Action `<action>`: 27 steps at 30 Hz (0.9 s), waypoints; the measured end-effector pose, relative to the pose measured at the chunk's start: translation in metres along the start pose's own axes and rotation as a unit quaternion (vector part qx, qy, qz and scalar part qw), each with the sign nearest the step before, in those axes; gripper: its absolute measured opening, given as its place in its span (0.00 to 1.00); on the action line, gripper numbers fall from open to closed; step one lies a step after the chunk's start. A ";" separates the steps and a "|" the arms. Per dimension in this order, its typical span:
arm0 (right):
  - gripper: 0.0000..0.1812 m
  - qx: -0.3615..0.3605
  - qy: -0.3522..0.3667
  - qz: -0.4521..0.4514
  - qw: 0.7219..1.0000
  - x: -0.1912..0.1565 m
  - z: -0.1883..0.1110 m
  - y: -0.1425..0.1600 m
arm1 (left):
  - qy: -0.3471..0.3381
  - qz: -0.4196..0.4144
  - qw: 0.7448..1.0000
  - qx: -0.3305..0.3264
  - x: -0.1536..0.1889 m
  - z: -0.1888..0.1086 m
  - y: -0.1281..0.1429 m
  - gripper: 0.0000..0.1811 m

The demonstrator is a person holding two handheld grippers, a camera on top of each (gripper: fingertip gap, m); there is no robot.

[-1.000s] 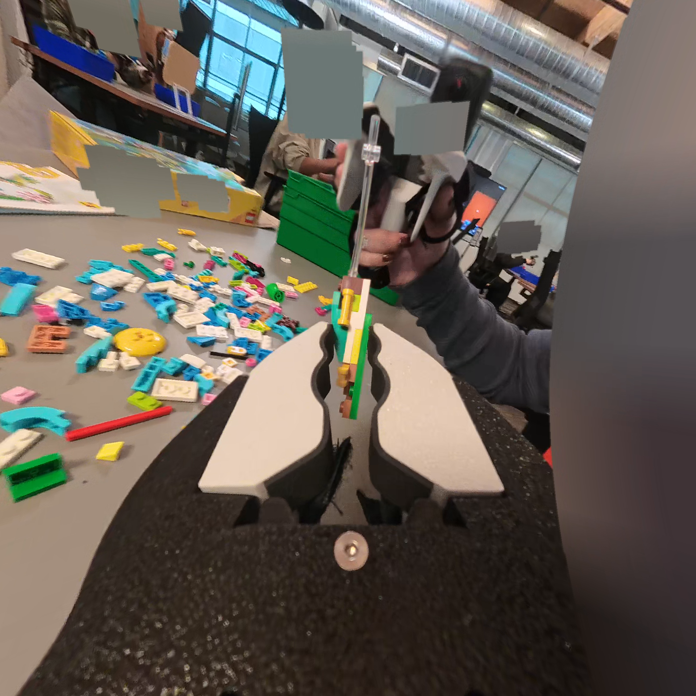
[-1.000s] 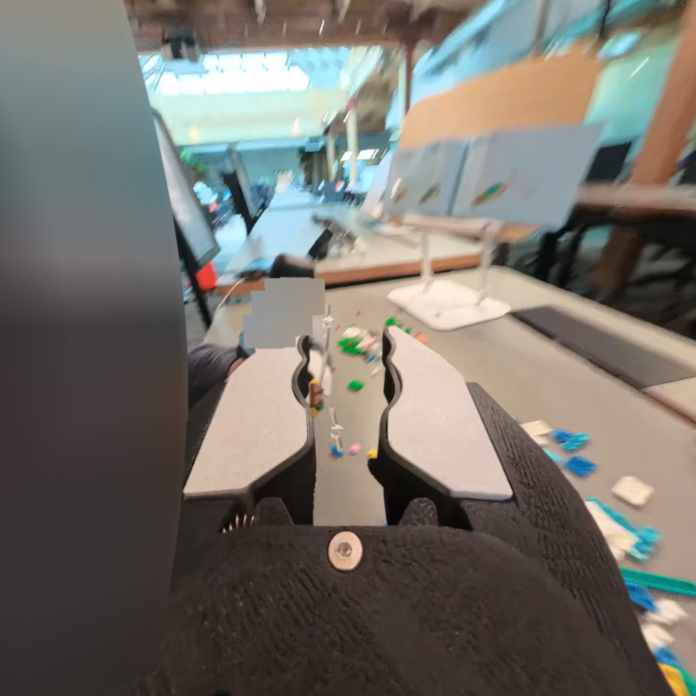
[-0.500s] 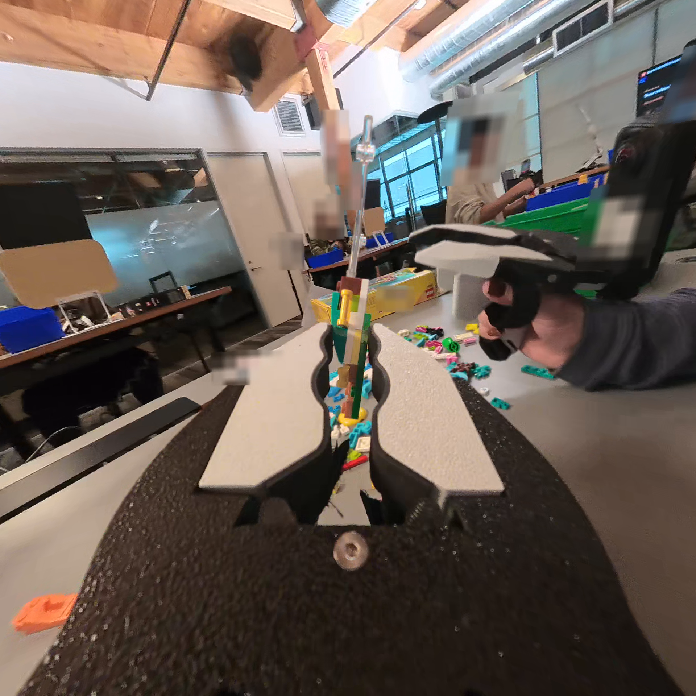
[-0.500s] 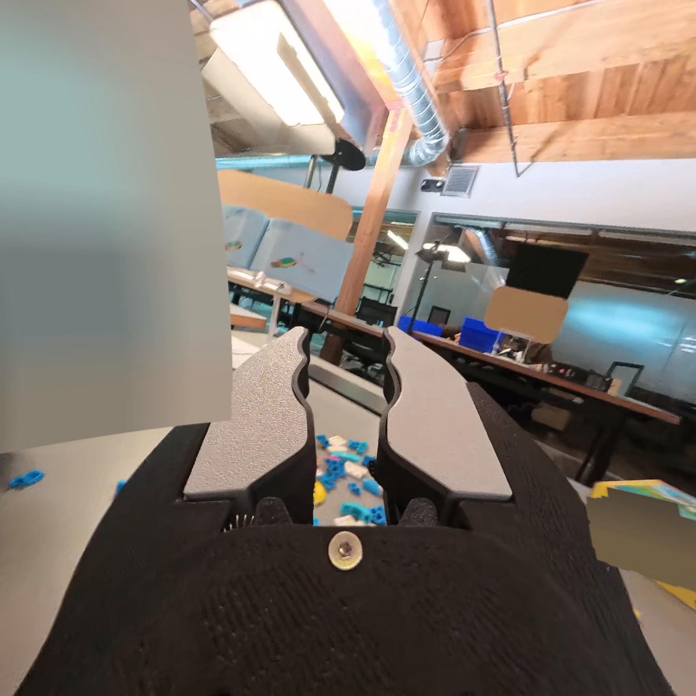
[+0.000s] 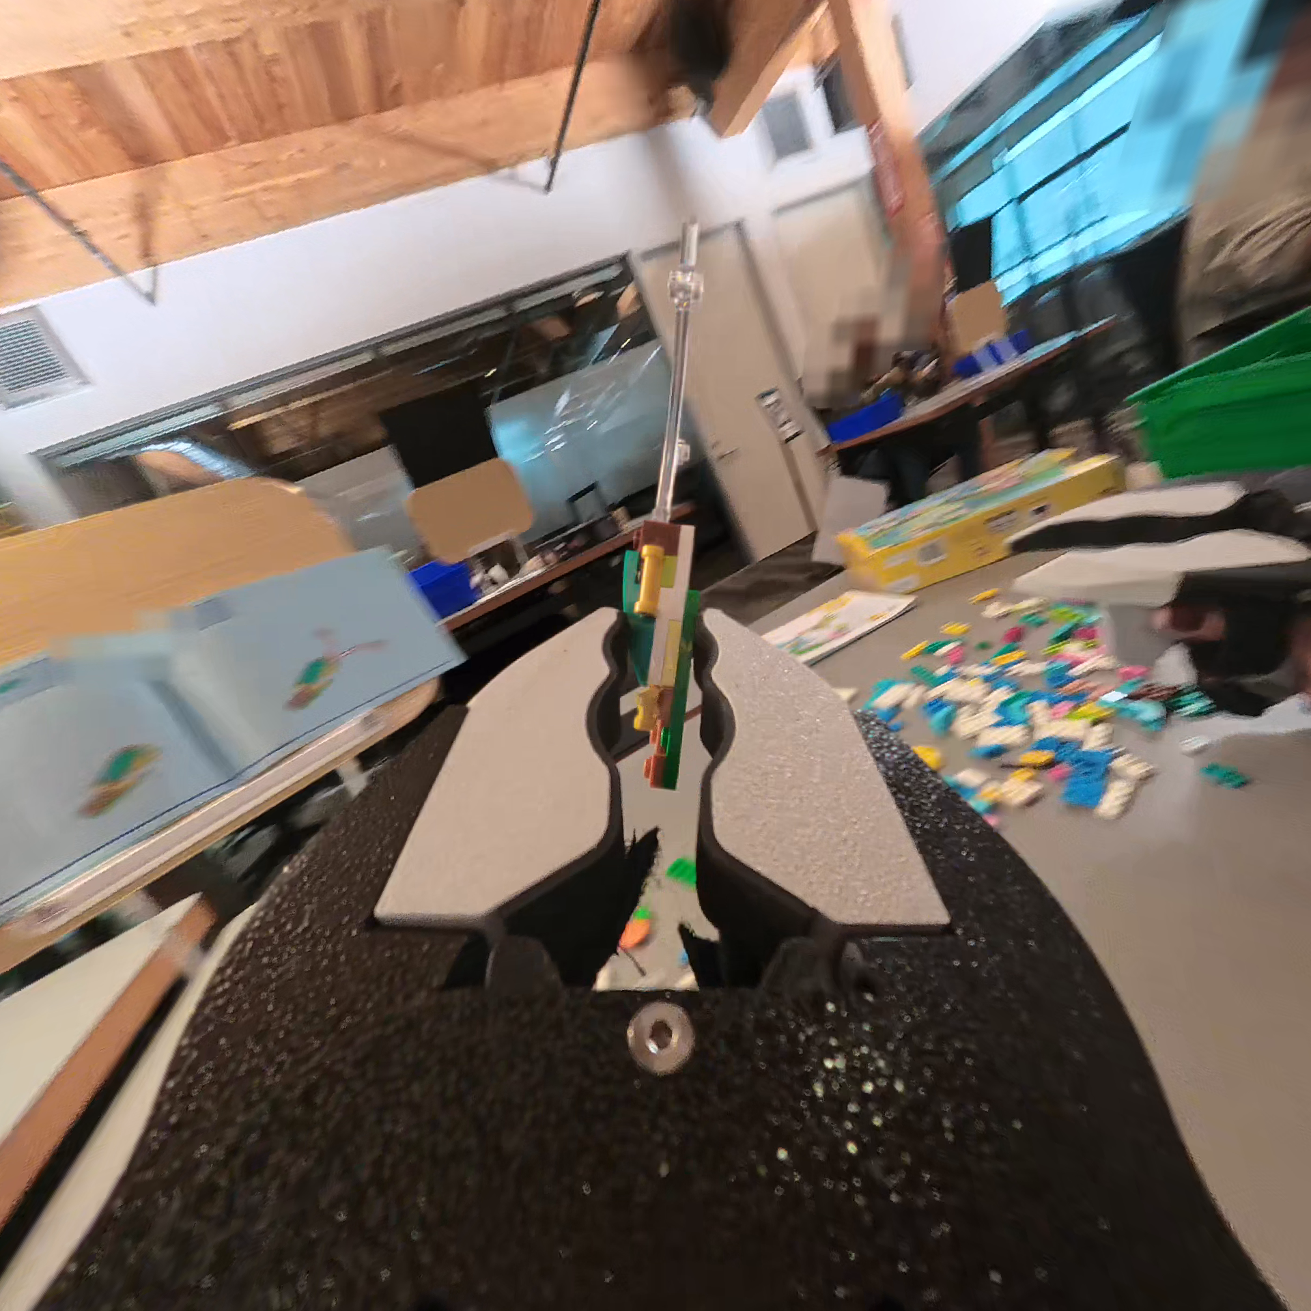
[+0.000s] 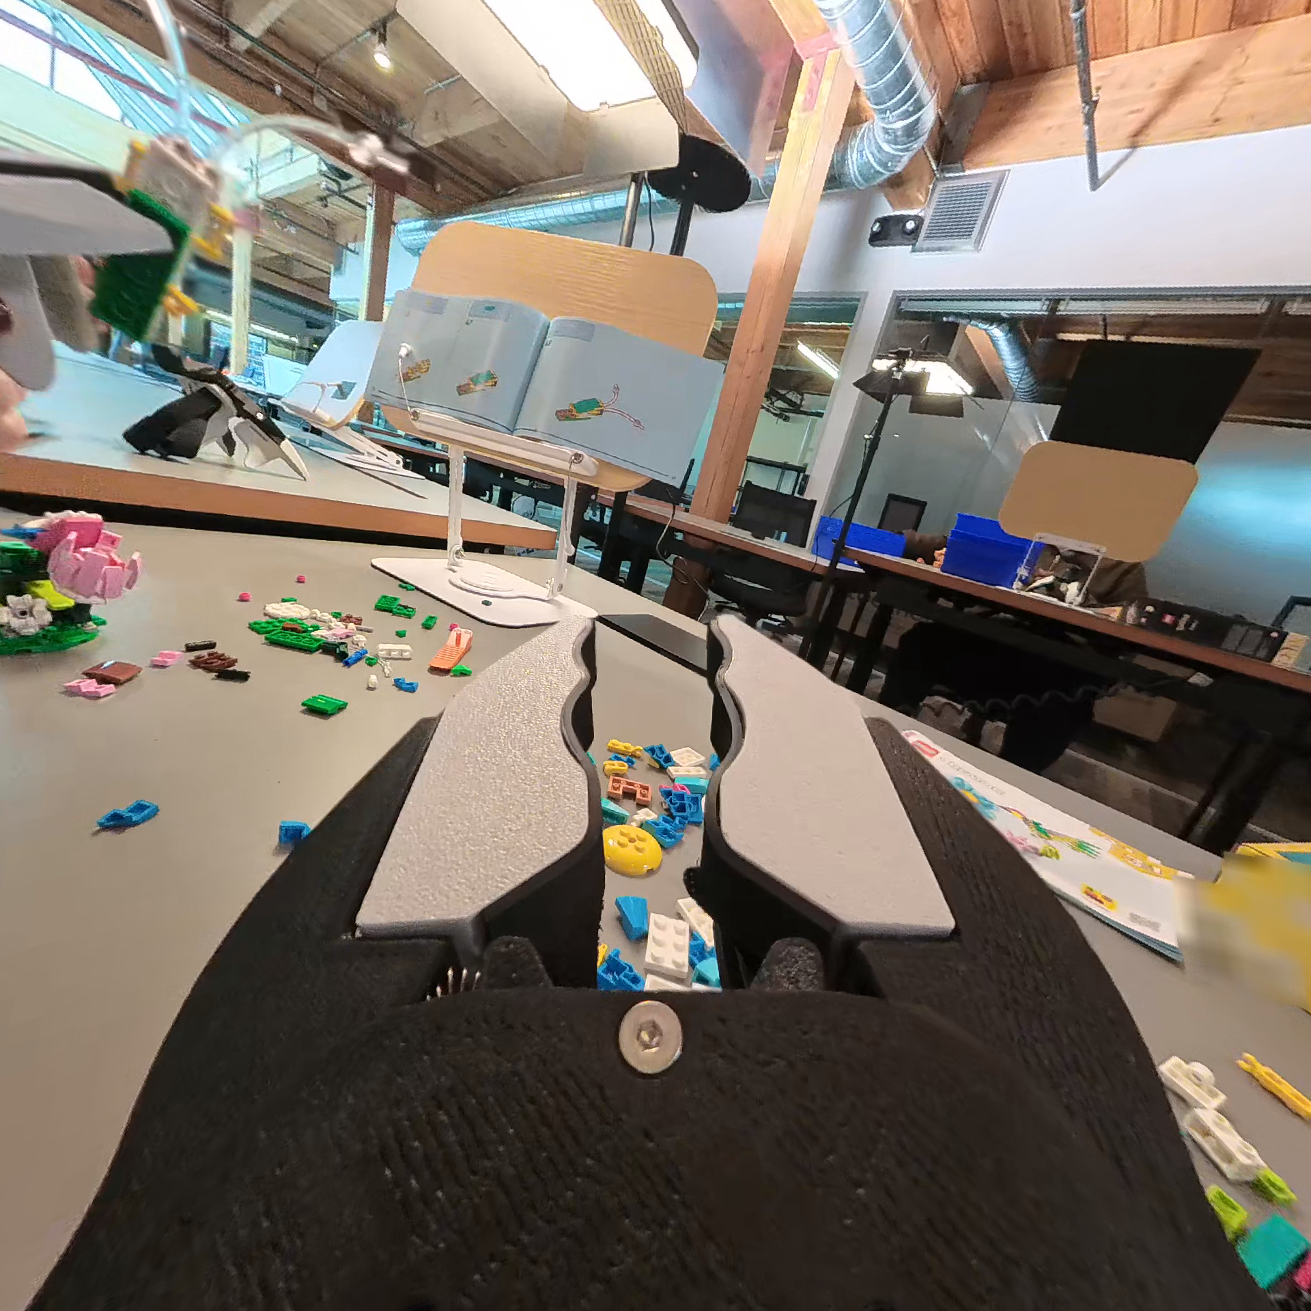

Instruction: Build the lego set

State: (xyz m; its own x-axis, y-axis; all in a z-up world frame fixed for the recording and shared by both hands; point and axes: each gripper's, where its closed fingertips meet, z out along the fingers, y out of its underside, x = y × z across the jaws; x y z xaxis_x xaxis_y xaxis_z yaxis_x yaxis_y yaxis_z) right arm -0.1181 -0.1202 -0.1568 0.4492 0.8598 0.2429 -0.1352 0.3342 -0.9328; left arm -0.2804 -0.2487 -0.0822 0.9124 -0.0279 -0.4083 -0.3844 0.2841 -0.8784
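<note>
Left gripper (image 5: 658, 642) clamped on the small lego assembly (image 5: 663, 653), a thin green, white, yellow and brown stack standing on edge between the pads, held off the table. A clear rod (image 5: 677, 383) sticks up from its top, slightly tilted. Grip and pose of the assembly match the frame half a second ago; the left wrist view has swung, background now motion-blurred, and the open instruction book on its stand (image 5: 213, 674) has come into view at left.

Right gripper (image 6: 649, 660) is low over the grey table (image 6: 177, 780), fingers apart with nothing between them. Half a second ago it pointed up at the ceiling; now it is tipped down toward the loose bricks. Through the gap: a yellow round dome piece (image 6: 631, 849), blue and white bricks, a white plate (image 6: 665, 943).

Farther left, a scatter of green, brown and pink parts (image 6: 312, 638), then a finished pink flower model (image 6: 57, 582) at the edge. An instruction booklet (image 6: 1050, 851) lies flat at right. Beyond, the book stand (image 6: 546, 383). Top left of the right wrist view, blurred, the left gripper with the assembly. In the left wrist view the right gripper (image 5: 1149, 560) sits far right, over the main brick pile (image 5: 1029, 716), yellow set box (image 5: 979, 518) behind.
</note>
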 end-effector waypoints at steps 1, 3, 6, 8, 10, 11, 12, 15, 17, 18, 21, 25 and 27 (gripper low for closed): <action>0.16 -0.004 0.006 0.003 1.000 0.002 0.001 0.001 | -0.024 0.012 0.999 -0.021 -0.019 -0.010 0.005 0.09; 0.17 -0.010 0.017 0.009 1.000 0.007 0.001 0.004 | -0.073 0.036 0.994 -0.069 -0.058 -0.033 0.021 0.09; 0.17 -0.013 0.011 0.030 0.999 0.008 0.002 0.006 | -0.131 0.099 0.971 -0.176 -0.111 -0.070 0.059 0.09; 0.17 -0.019 0.010 0.036 0.999 0.008 0.003 0.009 | -0.154 0.162 0.941 -0.254 -0.139 -0.096 0.088 0.09; 0.16 -0.025 0.007 0.036 0.999 0.007 0.004 0.011 | -0.162 0.237 0.902 -0.322 -0.159 -0.118 0.113 0.11; 0.16 -0.027 0.005 0.035 0.999 0.006 0.004 0.012 | -0.158 0.275 0.879 -0.357 -0.167 -0.128 0.126 0.09; 0.16 -0.029 0.004 0.031 0.999 0.006 0.005 0.012 | -0.153 0.313 0.857 -0.380 -0.173 -0.136 0.136 0.09; 0.16 -0.032 -0.003 0.018 0.999 0.002 0.005 0.012 | -0.121 0.386 0.814 -0.416 -0.177 -0.147 0.163 0.09; 0.16 -0.035 -0.008 0.010 0.999 -0.001 0.006 0.012 | -0.093 0.408 0.796 -0.436 -0.176 -0.151 0.181 0.09; 0.16 -0.036 -0.009 0.007 0.999 -0.002 0.006 0.013 | -0.080 0.425 0.788 -0.438 -0.177 -0.152 0.187 0.09; 0.15 -0.040 -0.009 0.005 0.999 -0.002 0.006 0.014 | -0.050 0.486 0.754 -0.438 -0.181 -0.156 0.197 0.09; 0.16 -0.046 -0.006 0.018 0.999 0.001 0.007 0.017 | -0.017 0.526 0.735 -0.429 -0.185 -0.163 0.202 0.09; 0.15 -0.049 -0.005 0.025 0.998 0.002 0.008 0.019 | -0.002 0.519 0.731 -0.444 -0.188 -0.168 0.208 0.09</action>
State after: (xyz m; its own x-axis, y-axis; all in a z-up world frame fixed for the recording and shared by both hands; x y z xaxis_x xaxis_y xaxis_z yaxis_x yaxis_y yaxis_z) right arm -0.1265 -0.1089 -0.1722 0.4350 0.8787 0.1969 -0.0699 0.2509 -0.9655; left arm -0.5555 -0.3456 -0.2304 0.0652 -0.2349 -0.9698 -0.8071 -0.5839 0.0872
